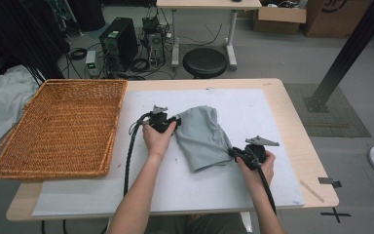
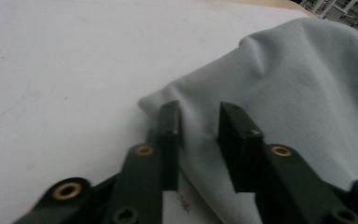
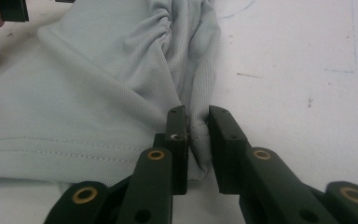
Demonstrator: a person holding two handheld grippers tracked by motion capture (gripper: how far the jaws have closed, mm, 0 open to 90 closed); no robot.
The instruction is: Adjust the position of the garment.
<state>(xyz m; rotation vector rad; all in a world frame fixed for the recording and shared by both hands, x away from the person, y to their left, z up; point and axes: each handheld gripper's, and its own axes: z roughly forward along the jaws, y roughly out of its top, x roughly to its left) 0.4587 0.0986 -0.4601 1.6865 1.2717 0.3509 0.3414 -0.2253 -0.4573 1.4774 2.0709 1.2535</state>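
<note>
A pale grey-green cloth [image 1: 202, 137], soft and rumpled with a gathered fold, lies on the white mat [image 1: 253, 190] mid-table. The left gripper [image 1: 174, 122] is clamped on its far-left corner; the right gripper [image 1: 233, 152] is clamped on its near-right edge, by the stitched hem. A wicker basket [image 1: 58, 127] sits left.

Wooden table [image 1: 292, 122] bears white mat [image 1: 253, 122], wicker basket [image 1: 58, 126], grey cloth [image 1: 202, 136].
</note>
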